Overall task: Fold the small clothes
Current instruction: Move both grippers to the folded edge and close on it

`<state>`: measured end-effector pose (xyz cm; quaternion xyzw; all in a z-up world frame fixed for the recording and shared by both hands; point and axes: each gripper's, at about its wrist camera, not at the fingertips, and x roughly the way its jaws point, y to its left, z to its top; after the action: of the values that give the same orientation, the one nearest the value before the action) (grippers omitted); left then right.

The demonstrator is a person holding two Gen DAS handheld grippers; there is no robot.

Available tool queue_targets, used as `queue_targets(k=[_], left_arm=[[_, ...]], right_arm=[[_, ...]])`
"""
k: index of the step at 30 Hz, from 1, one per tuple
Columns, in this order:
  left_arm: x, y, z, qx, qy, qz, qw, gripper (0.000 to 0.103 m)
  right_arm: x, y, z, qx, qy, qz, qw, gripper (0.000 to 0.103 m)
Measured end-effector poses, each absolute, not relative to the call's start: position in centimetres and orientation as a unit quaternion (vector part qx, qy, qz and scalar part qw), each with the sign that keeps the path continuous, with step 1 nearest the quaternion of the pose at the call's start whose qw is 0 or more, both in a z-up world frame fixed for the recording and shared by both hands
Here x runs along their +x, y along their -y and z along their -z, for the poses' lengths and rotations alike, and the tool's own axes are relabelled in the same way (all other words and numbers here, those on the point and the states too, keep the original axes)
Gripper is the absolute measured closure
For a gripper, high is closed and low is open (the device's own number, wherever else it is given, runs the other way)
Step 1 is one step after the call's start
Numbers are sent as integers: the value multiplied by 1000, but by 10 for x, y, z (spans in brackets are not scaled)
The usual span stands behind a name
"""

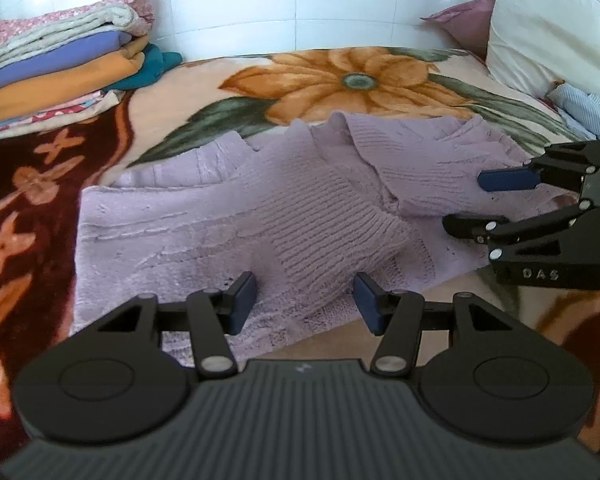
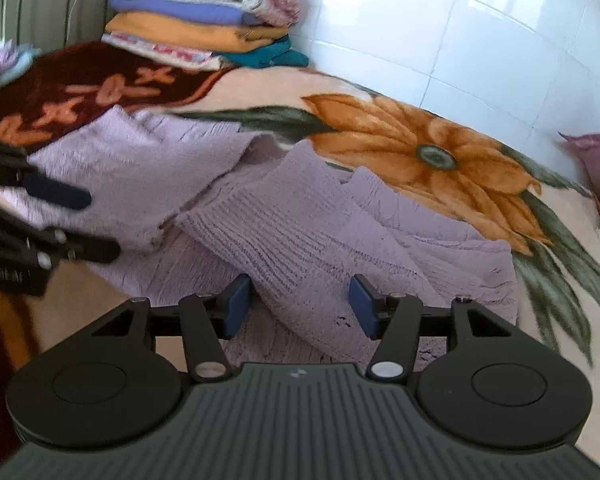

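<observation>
While both sets of tongs hang half open and empty over the near hem of the lilac sweater [image 1: 204, 216], nothing is gripped yet. The left tongs [image 1: 305, 300] straddle a folded-in sleeve; the right tongs [image 2: 300, 300] do likewise (their pads clear of the knit). Closing now could pinch only the sleeve, dragging it askew on the bed blanket [image 1: 340, 80]. Farther back, the folded pile [image 1: 60, 56] sits safely apart.

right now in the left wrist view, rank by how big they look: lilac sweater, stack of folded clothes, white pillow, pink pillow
1. lilac sweater, by far the widest.
2 and 3. stack of folded clothes and white pillow look alike; both are cut by the frame edge, so no ranking.
4. pink pillow, smallest, partly hidden behind the white one.
</observation>
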<state>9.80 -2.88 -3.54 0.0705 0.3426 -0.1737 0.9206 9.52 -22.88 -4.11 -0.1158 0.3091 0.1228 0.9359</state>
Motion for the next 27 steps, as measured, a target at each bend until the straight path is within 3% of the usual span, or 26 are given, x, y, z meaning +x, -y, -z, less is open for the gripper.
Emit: queue_targets(k=[2,14,27], left_arm=[[98,30,37,74,-336,182,921,41],[107,45,41,102,-313,171,929,39],[115,39,41,65,-317,167,932,39]], right_arm=[[96,232,40,-96,-303,-123,940,41],[106,235,51,-89,-306,-132,938,40],[106,236,58,-75,-301,-124,942,35]])
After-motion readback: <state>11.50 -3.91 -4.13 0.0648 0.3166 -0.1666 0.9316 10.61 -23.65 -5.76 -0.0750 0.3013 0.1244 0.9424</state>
